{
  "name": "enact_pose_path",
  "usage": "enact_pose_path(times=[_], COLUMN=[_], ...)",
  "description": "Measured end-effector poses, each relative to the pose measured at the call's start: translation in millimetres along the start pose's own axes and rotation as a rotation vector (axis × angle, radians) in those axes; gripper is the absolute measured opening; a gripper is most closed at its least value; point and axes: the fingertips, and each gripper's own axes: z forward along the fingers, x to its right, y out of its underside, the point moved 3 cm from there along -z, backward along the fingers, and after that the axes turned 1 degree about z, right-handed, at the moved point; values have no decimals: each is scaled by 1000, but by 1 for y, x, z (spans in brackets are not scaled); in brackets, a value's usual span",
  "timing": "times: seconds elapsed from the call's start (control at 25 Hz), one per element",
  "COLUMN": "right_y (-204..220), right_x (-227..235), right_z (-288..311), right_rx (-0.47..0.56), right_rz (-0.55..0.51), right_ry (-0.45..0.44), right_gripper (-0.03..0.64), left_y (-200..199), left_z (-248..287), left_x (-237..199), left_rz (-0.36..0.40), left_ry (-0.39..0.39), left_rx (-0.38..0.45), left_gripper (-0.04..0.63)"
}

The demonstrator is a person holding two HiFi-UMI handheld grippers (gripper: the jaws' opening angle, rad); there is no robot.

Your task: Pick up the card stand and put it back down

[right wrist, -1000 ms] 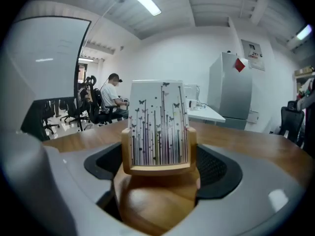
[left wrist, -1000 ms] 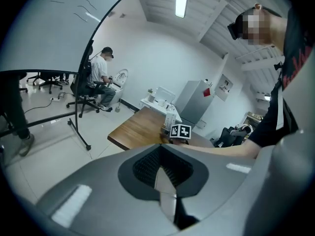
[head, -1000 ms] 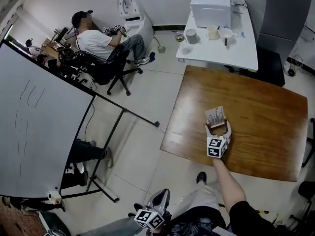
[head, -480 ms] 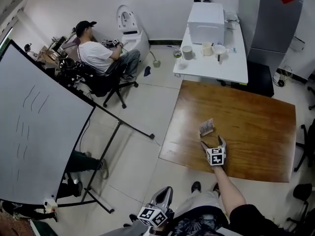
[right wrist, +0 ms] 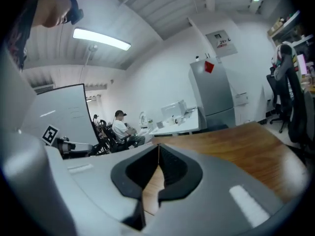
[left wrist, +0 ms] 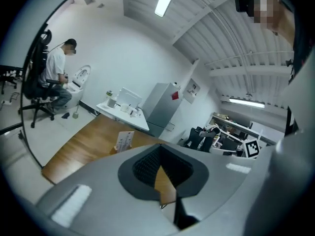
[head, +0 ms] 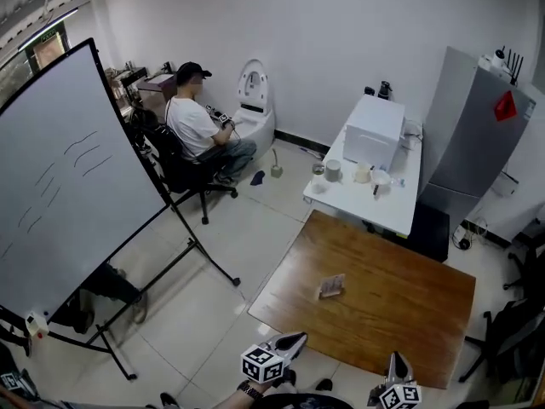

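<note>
a sec ago my right tongs (head: 398, 366) were open round the card stand (head: 332, 286). now they've pulled back past the near edge of the wooden table (head: 409, 313) and closed up tight w/ nothing between them. the stand sits alone mid-table, card up, well apart from both tongs. left tongs (head: 291, 341) also closed & empty, off the table. i'd say the pick-up & put-down is done.

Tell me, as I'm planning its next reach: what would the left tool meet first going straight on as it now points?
Probably the wooden table, whose top shows straight past the shut left tool. The card stand stands just left of that line; depth is unclear.
</note>
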Motion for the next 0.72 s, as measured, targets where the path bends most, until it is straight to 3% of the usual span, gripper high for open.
enact_pose_path(times=[0.2, 0.72], right_y=[-28, -28], right_x=[4, 3], right_z=[-29, -18], right_rx=[75, 78], right_rz=[-25, 35], right_ry=[-43, -231], right_gripper=[0, 0], left_y=[-19, -2], left_z=[32, 53], left_x=[33, 74], left_rz=[62, 81], left_ry=[89, 81], left_rx=[-3, -23], left_gripper=[2, 2])
